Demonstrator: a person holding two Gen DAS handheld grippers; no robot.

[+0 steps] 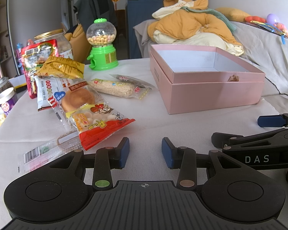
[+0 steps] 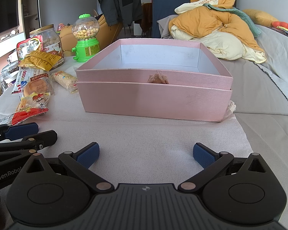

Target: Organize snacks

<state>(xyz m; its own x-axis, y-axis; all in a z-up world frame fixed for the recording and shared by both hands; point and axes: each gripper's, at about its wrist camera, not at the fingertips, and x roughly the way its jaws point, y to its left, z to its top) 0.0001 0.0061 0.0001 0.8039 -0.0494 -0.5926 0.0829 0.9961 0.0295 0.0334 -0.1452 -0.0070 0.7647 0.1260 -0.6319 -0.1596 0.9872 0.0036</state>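
A pile of snack packets lies on the white cloth at the left: a red and yellow packet (image 1: 99, 123), a round bun in clear wrap (image 1: 77, 97), a rice bar (image 1: 115, 88), a yellow packet (image 1: 62, 68) and a tall red bag (image 1: 38, 57). An open pink box (image 1: 207, 84) stands to their right, and its white inside shows bare. My left gripper (image 1: 145, 152) hovers open over bare cloth, just right of the red packet. My right gripper (image 2: 146, 156) is open too, in front of the pink box (image 2: 153, 99), with nothing between its fingers.
A green candy dispenser (image 1: 102, 46) and a gold-lidded jar (image 1: 53, 40) stand behind the packets. More jars (image 1: 3, 99) crowd the left edge. A sofa with heaped orange and cream bedding (image 1: 194, 26) lies behind the box. The right gripper's arm (image 1: 259, 147) sits close beside my left one.
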